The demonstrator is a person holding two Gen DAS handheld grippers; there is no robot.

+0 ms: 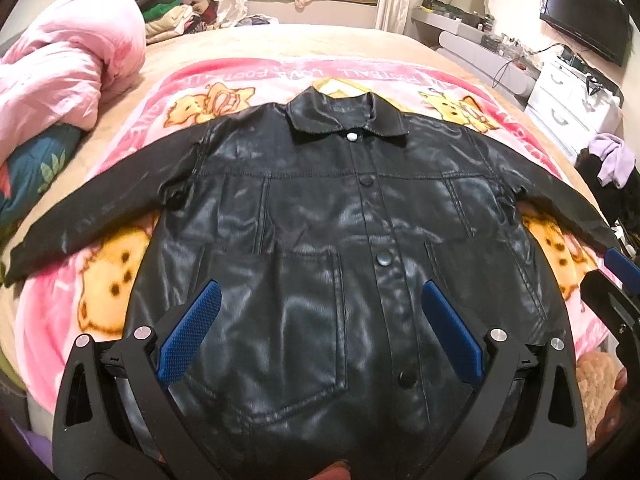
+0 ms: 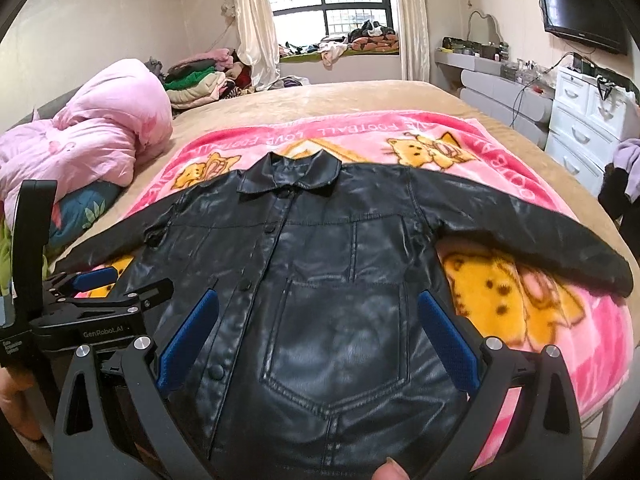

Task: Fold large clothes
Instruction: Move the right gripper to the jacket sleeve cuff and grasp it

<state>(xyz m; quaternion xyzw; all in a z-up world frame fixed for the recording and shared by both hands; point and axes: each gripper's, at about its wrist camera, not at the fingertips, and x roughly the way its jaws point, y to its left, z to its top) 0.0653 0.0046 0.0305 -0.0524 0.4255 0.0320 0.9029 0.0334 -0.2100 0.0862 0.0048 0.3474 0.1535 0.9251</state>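
A black leather jacket (image 1: 312, 216) lies flat and front side up on a pink cartoon blanket (image 1: 60, 312), buttoned, collar at the far end, both sleeves spread out sideways. It also shows in the right wrist view (image 2: 320, 264). My left gripper (image 1: 320, 292) is open and empty, hovering over the jacket's lower left front. My right gripper (image 2: 318, 300) is open and empty, over the lower right front pocket. The left gripper's body (image 2: 92, 304) shows at the left in the right wrist view. The right gripper's blue pad (image 1: 622, 266) shows at the right edge in the left wrist view.
The blanket (image 2: 560, 248) lies on a beige bed (image 2: 360, 96). A bunched pink quilt (image 2: 100, 128) sits at the bed's left side. A clothes pile (image 2: 196, 80) lies behind it. White drawers (image 2: 584, 120) and a wall TV (image 2: 580, 8) stand at the right.
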